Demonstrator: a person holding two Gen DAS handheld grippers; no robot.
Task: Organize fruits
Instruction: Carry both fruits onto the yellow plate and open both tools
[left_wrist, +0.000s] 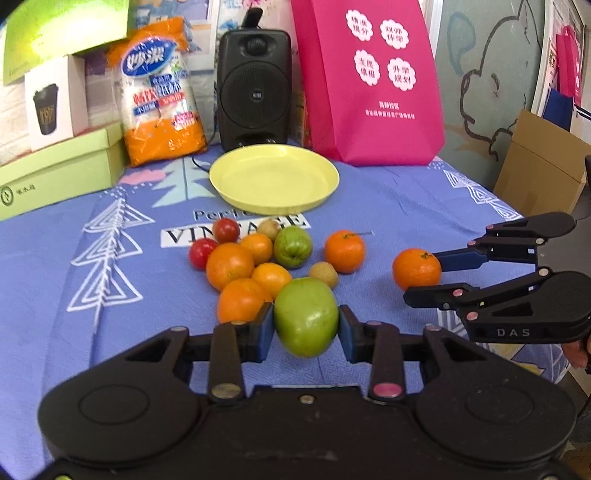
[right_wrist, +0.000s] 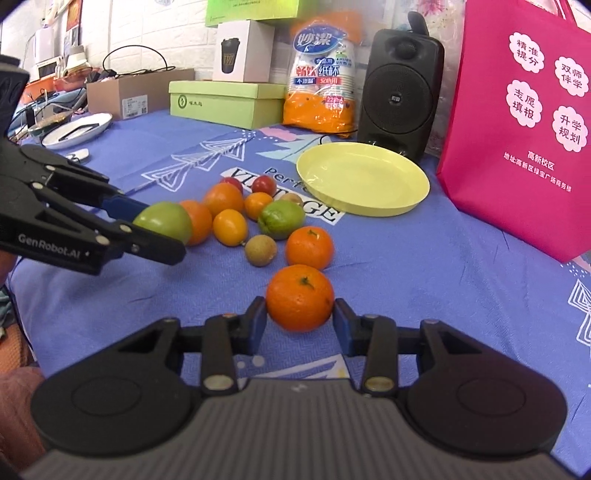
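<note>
While the left gripper (left_wrist: 306, 328) clamps a green apple (left_wrist: 306, 316) at the near edge of the fruit cluster (left_wrist: 258, 254), the right gripper (right_wrist: 299, 320) brackets a tangerine (right_wrist: 300, 297), pads touching its sides. Bare blue tablecloth (left_wrist: 406, 206) lies between both and the yellow plate (left_wrist: 274, 178), well clear of the pink bag (left_wrist: 365, 81).

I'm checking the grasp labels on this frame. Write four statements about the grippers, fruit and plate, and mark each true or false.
1. The left gripper is shut on the green apple. True.
2. The right gripper holds a red tomato. False: its fingers flank an orange.
3. The yellow plate already holds fruit. False: it holds none.
4. The plate sits in front of the black speaker. True.
</note>
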